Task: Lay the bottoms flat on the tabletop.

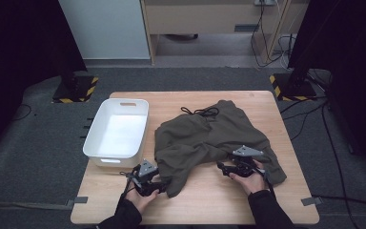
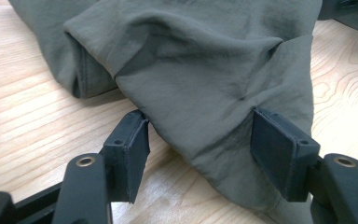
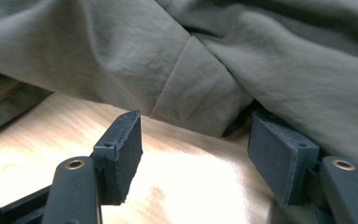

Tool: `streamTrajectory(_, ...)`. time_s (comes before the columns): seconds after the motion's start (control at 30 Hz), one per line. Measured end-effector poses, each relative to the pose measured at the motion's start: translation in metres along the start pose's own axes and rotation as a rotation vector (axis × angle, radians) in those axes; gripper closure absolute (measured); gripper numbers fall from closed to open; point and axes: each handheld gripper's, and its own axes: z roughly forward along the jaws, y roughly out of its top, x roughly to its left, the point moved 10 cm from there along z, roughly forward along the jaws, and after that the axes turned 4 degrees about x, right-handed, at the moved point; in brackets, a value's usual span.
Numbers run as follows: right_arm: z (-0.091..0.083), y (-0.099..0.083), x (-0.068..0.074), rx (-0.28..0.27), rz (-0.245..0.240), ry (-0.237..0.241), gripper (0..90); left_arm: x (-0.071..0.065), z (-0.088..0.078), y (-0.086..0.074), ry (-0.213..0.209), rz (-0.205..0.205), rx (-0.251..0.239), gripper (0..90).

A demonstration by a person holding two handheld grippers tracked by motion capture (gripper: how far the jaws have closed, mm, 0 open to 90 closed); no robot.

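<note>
The shorts (image 1: 205, 138) are matt olive cloth, softly creased – thin woven stuff, it seems. The table (image 1: 209, 195) is pale, smooth wood; the tub (image 1: 116, 131) is glossy white plastic.

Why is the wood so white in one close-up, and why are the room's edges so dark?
Right gripper view: glare washes out the light wooden table between the jaws. High view: the sides fall into deep shadow, while the white plastic bin looks overexposed. Left gripper view: evenly lit olive-green fabric garment.

Your olive-green garment (image 1: 209, 138) lies crumpled flat, one hem corner between your left gripper (image 2: 200, 149) pads, a fold just ahead of your right gripper (image 3: 196, 154).
</note>
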Motion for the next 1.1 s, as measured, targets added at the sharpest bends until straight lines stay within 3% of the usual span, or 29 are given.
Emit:
streamTrajectory(0.13,0.01,0.002,-0.002,0.003,0.023,0.019,42.2,-0.001,0.003,0.0,-0.023,0.0,0.015,50.0)
streamTrajectory(0.27,0.012,0.011,0.001,-0.049,0.019,0.047,66.9,-0.003,0.002,0.001,-0.051,0.003,0.018,64.1)
streamTrajectory(0.4,0.007,0.012,0.01,-0.046,-0.04,0.057,86.3,-0.007,-0.005,0.005,-0.079,0.011,0.0,80.1)
streamTrajectory(0.5,-0.005,0.019,0.016,-0.072,-0.048,0.077,89.3,-0.01,-0.011,0.01,-0.097,0.019,-0.029,87.3)
streamTrajectory(0.67,-0.034,0.033,0.025,-0.123,-0.06,0.125,89.6,-0.01,-0.023,0.017,-0.107,0.023,-0.072,89.7)
streamTrajectory(0.83,-0.073,0.05,0.025,-0.204,-0.038,0.17,89.3,-0.009,-0.054,0.046,-0.14,-0.009,-0.222,89.8)
streamTrajectory(0.9,-0.082,0.058,0.024,-0.222,-0.024,0.186,89.1,-0.004,-0.06,0.053,-0.129,-0.016,-0.247,89.7)
streamTrajectory(0.97,-0.082,0.063,0.021,-0.216,-0.001,0.191,88.0,0.003,-0.055,0.052,-0.113,-0.038,-0.221,89.6)
streamTrajectory(1.1,-0.051,0.057,0.011,-0.094,0.033,0.139,83.9,0.018,-0.028,0.031,-0.042,-0.045,-0.073,89.0)
